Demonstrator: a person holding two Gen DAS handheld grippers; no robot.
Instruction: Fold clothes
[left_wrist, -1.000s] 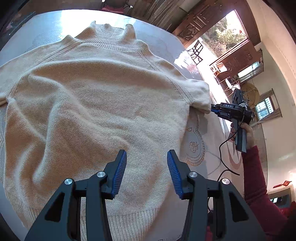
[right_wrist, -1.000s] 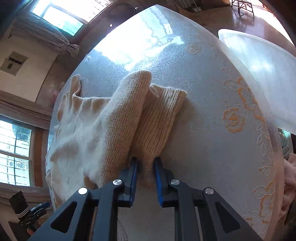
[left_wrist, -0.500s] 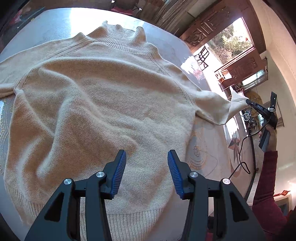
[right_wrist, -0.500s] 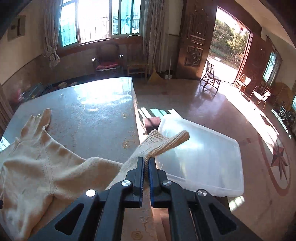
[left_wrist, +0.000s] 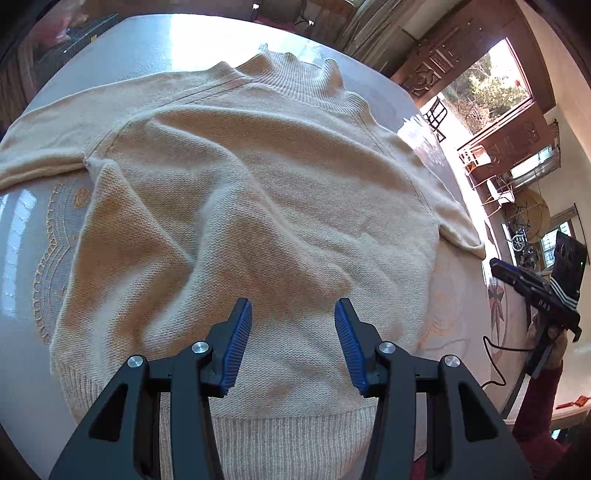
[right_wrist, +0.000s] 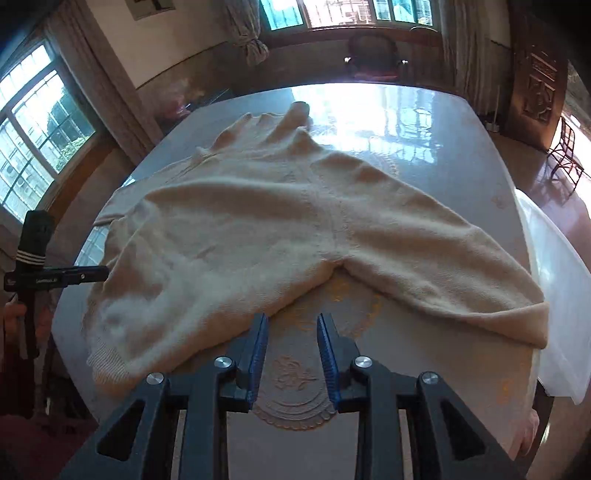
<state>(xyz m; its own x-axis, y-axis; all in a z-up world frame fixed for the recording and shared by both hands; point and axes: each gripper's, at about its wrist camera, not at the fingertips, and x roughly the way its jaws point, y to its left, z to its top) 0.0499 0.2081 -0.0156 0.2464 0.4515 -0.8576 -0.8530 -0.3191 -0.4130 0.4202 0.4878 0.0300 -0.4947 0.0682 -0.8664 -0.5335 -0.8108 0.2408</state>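
**Two empty grippers, one sweater lying flat**

Two grippers hang over a cream sweater (left_wrist: 258, 206) and neither one holds it. The sweater lies spread out on the grey table (right_wrist: 461, 122), with its neck far from the person and its ribbed bottom edge close. I think it is laid flat like this so the folds can come out neat.

The left gripper (left_wrist: 293, 347) points down at the bottom part of the sweater. Its blue pads (left_wrist: 238, 347) stand apart with nothing pinched between them.

The right gripper (right_wrist: 291, 354) has just been opening, and nothing is between its jaws. It looks at bare table, just beside the sweater. The right sleeve (right_wrist: 443, 266) lies stretched out toward a white plastic lid (right_wrist: 557, 288) at the table edge. I think the sleeve is pulled straight so it can be folded in next.
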